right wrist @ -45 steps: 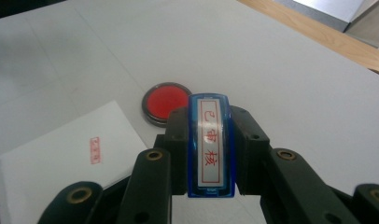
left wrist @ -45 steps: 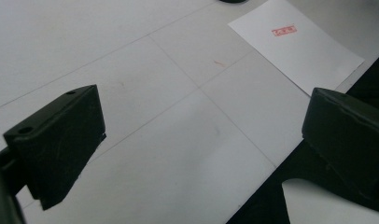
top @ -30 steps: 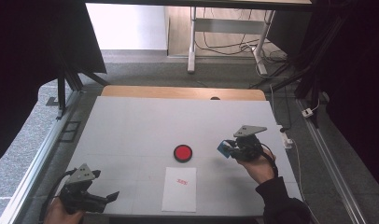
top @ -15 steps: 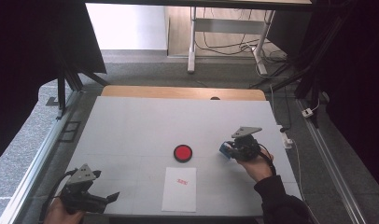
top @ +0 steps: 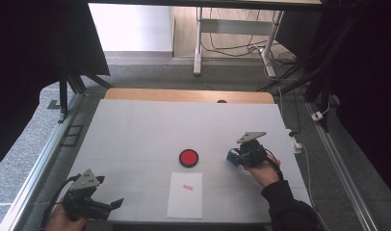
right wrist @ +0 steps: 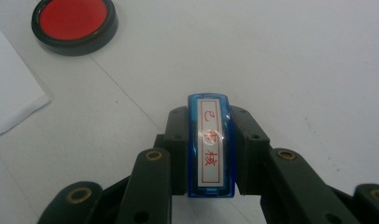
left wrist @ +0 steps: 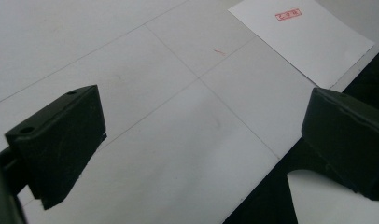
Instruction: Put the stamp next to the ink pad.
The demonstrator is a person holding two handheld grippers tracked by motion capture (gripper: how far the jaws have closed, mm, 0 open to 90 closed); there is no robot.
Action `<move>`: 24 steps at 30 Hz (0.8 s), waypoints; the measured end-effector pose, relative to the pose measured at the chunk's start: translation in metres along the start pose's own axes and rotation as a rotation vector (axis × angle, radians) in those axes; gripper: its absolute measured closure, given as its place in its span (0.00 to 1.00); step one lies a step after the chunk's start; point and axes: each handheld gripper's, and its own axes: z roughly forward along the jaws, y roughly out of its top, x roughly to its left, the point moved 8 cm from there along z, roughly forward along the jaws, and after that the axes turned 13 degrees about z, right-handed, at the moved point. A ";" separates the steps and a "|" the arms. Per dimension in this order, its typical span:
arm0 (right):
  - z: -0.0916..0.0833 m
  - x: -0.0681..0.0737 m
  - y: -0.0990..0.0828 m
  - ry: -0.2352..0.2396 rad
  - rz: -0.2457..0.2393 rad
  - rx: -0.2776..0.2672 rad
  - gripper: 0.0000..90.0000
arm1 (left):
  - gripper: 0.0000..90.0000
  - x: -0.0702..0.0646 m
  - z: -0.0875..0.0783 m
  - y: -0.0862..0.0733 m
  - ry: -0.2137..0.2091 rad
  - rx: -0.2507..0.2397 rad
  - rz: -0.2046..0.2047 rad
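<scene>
Right gripper (top: 235,157): the jaws are pinching a blue stamp (right wrist: 210,145) from both sides, low over the table (top: 150,130), to the right of the red ink pad (top: 188,157).
Stamp: it has a white label with red characters, facing the camera in the right gripper view.
Left gripper (top: 117,203): the jaws are spread with nothing between them, at the near left edge of the table.
Paper (top: 185,194): white sheet with a small red mark, lying flat just in front of the ink pad.
</scene>
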 end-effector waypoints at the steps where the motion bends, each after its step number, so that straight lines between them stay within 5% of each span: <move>1: 0.001 0.000 -0.001 -0.001 -0.001 0.006 0.79 | 0.00 0.000 0.000 0.000 -0.001 0.001 0.000; 24: -0.011 0.004 0.007 0.003 0.018 -0.056 0.62 | 0.00 0.000 0.000 0.000 0.001 0.003 -0.002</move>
